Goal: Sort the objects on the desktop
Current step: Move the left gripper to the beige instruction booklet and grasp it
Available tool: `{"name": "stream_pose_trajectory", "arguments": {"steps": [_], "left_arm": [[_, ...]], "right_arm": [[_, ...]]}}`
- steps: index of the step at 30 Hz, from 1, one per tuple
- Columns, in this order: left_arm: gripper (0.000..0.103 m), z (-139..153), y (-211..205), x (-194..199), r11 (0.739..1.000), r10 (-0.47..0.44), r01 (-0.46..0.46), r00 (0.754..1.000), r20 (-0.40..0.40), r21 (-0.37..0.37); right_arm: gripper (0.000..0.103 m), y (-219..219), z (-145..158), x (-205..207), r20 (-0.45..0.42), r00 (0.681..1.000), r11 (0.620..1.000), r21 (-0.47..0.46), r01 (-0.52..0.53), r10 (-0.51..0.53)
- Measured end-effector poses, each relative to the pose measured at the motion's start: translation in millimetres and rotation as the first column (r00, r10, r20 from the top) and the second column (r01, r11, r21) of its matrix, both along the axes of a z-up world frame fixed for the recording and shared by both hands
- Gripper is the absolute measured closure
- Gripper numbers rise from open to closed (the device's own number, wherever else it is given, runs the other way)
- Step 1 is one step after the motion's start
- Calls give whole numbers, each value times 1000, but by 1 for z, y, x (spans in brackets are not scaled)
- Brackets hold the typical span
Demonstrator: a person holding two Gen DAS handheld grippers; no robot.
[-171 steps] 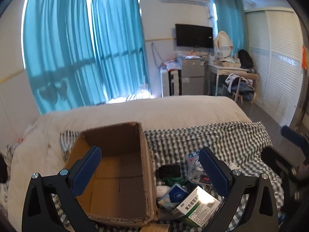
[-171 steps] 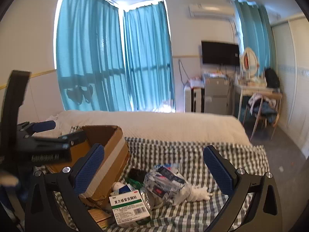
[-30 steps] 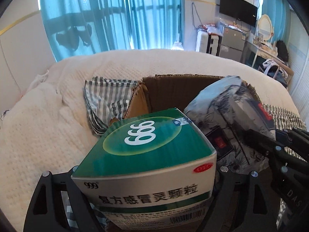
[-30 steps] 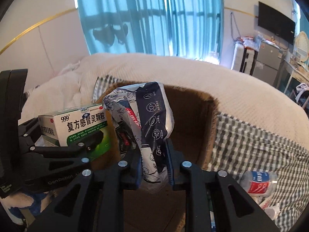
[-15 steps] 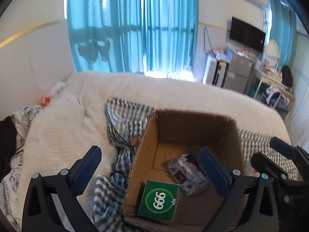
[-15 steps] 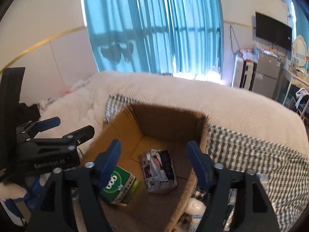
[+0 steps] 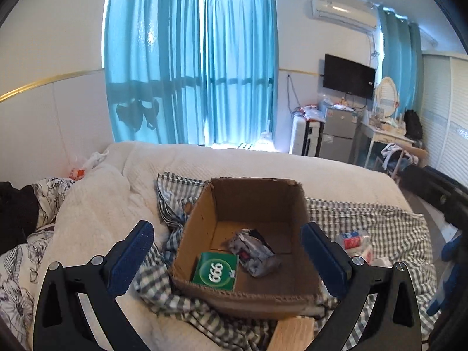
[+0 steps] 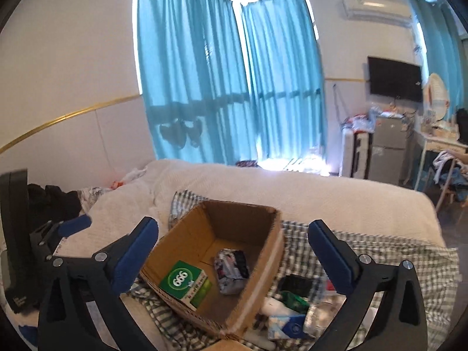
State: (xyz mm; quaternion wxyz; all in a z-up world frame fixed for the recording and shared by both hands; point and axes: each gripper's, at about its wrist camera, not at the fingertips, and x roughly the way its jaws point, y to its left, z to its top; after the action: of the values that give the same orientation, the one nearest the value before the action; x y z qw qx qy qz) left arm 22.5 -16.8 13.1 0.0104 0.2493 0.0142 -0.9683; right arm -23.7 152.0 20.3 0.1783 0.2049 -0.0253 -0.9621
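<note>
An open cardboard box (image 7: 248, 193) (image 8: 272, 242) sits on a checked cloth on the bed. Inside it lie a green 999 medicine box (image 7: 215, 270) (image 8: 185, 283) and a crumpled grey printed packet (image 7: 254, 253) (image 8: 231, 270). My left gripper (image 7: 231, 260) is open and empty, held above and in front of the cardboard box. My right gripper (image 8: 234, 254) is open and empty above the same box. Loose items lie right of the box: a black object (image 8: 297, 284), a green packet (image 8: 292, 298), a blue-and-white pack (image 8: 288, 327) and a small bottle (image 7: 352, 238).
The checked cloth (image 7: 365, 222) covers the near part of a white bed (image 7: 292, 163). A wooden block (image 7: 292, 333) lies at the box's near edge. Dark clothes (image 8: 55, 201) lie at the left. The left gripper's body (image 8: 35, 239) shows in the right wrist view.
Both grippers, open since dropping the medicine box and the packet into the cardboard box, have drawn back and up. The box now looks smaller and lower in both views.
</note>
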Motion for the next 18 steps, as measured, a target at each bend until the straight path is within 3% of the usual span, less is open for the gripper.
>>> {"name": "stream_pose_trajectory", "arguments": {"steps": [5, 8, 18], "left_arm": [[0, 11, 9, 16, 996, -12, 19, 997, -82, 84], [0, 14, 19, 23, 994, -47, 56, 994, -98, 89], [0, -8, 62, 18, 981, -184, 183, 983, 8, 63]], "right_arm": [[0, 27, 9, 41, -61, 996, 997, 32, 65, -63], [0, 43, 17, 62, -114, 987, 990, 70, 119, -110], [0, 95, 16, 97, -143, 960, 968, 38, 249, -241]]}}
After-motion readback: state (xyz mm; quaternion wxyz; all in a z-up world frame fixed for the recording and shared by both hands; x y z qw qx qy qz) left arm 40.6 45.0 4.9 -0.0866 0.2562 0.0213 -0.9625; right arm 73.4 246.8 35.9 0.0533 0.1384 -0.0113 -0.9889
